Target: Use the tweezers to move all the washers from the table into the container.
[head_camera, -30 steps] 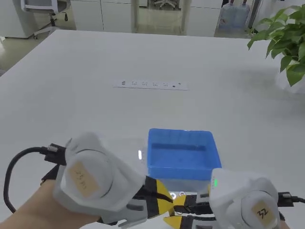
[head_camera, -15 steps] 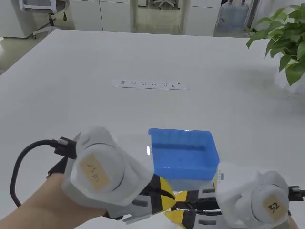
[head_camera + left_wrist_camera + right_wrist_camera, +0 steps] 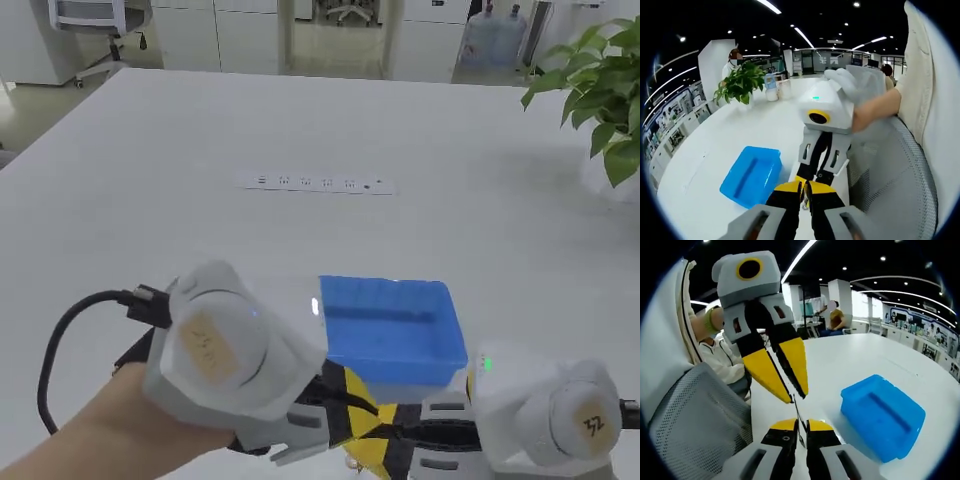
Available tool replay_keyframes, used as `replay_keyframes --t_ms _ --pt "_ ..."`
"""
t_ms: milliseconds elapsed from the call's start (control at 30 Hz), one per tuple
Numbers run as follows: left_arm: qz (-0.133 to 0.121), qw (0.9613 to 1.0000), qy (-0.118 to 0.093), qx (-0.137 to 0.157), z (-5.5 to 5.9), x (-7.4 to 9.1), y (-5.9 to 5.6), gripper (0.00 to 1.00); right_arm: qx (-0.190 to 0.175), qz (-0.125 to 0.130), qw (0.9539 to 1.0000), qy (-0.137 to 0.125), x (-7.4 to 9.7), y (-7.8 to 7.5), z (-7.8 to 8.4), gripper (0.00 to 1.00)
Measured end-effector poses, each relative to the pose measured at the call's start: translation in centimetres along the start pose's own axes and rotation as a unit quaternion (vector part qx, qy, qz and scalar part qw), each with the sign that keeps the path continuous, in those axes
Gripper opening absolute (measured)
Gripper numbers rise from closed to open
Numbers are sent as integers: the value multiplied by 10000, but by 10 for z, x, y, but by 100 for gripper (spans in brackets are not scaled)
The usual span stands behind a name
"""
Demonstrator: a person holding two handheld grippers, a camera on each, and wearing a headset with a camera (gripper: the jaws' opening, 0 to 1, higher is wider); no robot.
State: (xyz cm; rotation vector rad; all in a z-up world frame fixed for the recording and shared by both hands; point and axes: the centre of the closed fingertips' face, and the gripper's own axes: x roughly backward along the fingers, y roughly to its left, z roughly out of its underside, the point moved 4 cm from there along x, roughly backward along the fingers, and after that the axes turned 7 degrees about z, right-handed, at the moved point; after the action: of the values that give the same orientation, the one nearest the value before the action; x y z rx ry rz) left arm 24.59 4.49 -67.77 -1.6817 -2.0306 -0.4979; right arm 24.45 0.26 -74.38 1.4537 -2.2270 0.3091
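Toward the near edge of the white counter (image 3: 200, 230): a blue container (image 3: 400, 362), open-topped, rectangular, standing upright. Inside, plain blue floor and inner walls in the head view, with the near edge of the tub cut off by the two grippers in front of it. Further back on the counter, well apart from the tub, a white power strip (image 3: 318, 183); at the far right edge, a leafy plant (image 3: 600, 80).

Just in front of the container, both grippers tip to tip, above the counter's near edge. Left gripper (image 3: 803, 186): yellow fingers (image 3: 787, 192) drawn together, a thin pale sliver pinched between them. Right gripper (image 3: 799, 426): fingers (image 3: 782, 427) likewise pressed close, clamped on the tweezers (image 3: 797, 412), a slim dark metal strip rising from between them up to the tips of the left gripper opposite. Tweezers thus gripped at both ends, off the counter, just beside the container and outside it.

In the left gripper view, container low and to the left of the fingers; in the right gripper view, to the right, on the counter. Behind the left gripper there, a grey mesh chair (image 3: 695, 420).
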Motion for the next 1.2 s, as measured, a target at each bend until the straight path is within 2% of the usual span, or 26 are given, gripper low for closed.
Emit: replay_keyframes --t_ms 67,167,333,467,567,667,833,900,1000,1100,1200 --pt "-207 9995 -159 172 0 8 7 9 -130 28 9999 -11 2 -4 1 2" --pt "-580 9970 -363 362 4 25 17 6 -273 30 9996 -84 4 -5 3 2" --pt "-1021 9901 -581 774 21 50 21 5 -322 -3 9994 -135 4 -4 2 2" --pt "-1227 9810 -866 1233 36 64 14 4 -356 -46 9991 -229 5 -6 -4 2" --pt "-1294 9726 -1077 1605 47 69 5 3 -338 -105 9992 -204 3 -6 -6 2" --pt "-1408 9626 -1288 1924 58 72 -5 3 -305 -144 9993 -162 1 -6 -7 2" --pt "-1605 9563 -1343 2043 67 76 -16 4 -340 -237 9991 -98 0 -3 -4 3" --pt "-1690 9537 -1397 2060 68 78 -18 4 -205 -215 9996 10 -2 -2 -2 3" --pt "-1724 9529 -1462 2022 66 78 -22 6 -107 -198 9997 52 -2 -1 -1 3" --pt "-1741 9530 -1487 1986 63 75 -26 14 -68 -237 9997 66 -3 1 -1 3" --pt "-1868 9520 -1556 1862 59 75 -25 33 -41 -216 9997 82 -3 1 -1 3"
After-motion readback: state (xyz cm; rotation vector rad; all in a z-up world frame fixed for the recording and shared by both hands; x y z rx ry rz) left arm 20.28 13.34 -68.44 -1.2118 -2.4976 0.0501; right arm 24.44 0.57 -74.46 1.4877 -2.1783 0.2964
